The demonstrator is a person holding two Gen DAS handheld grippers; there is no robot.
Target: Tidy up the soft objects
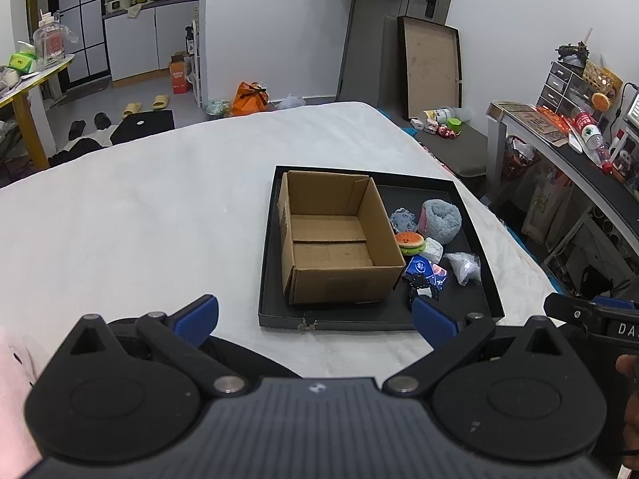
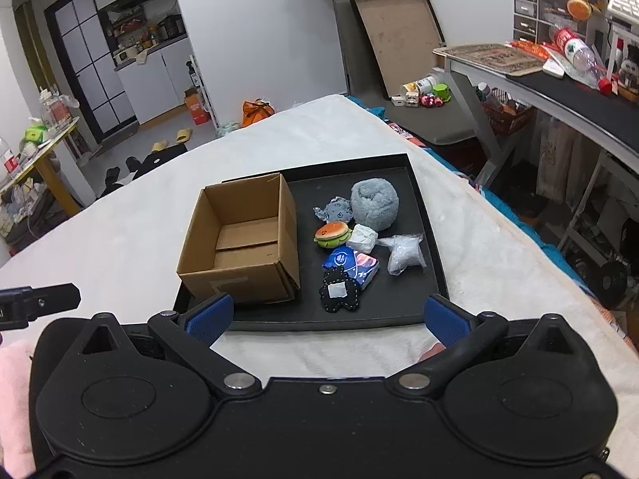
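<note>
Both claws hang above the near edge of a bed covered in a white blanket (image 1: pixel 159 207), and neither touches or holds anything. The left claw (image 1: pixel 315 317) has its blue pads (image 1: pixel 197 315) spread wide apart, with only blanket and the near rim of the black tray (image 1: pixel 279 319) between them. The right claw (image 2: pixel 327 317) is likewise spread wide, its blue pads (image 2: pixel 209 317) framing the tray's near rim.

The black tray sits toward the right edge of the bed. In its left half stands an open cardboard box (image 2: pixel 243 239), with nothing inside. The soft things lie in the tray's right half, beside the box: a grey fluffy roll (image 2: pixel 375 205) at the far end, a small grey-blue plush (image 2: pixel 334 209) just left of it, a burger plush (image 2: pixel 332 233) near the box wall, a white wrapped pack (image 2: pixel 361 238) touching the burger, a clear plastic bag (image 2: pixel 405 255) toward the tray's right rim, a blue tissue pack (image 2: pixel 351 265), and a black felt piece (image 2: pixel 339 291) nearest the claws.

A pink sleeve (image 2: pixel 14 395) shows at the lower left of both views.
</note>
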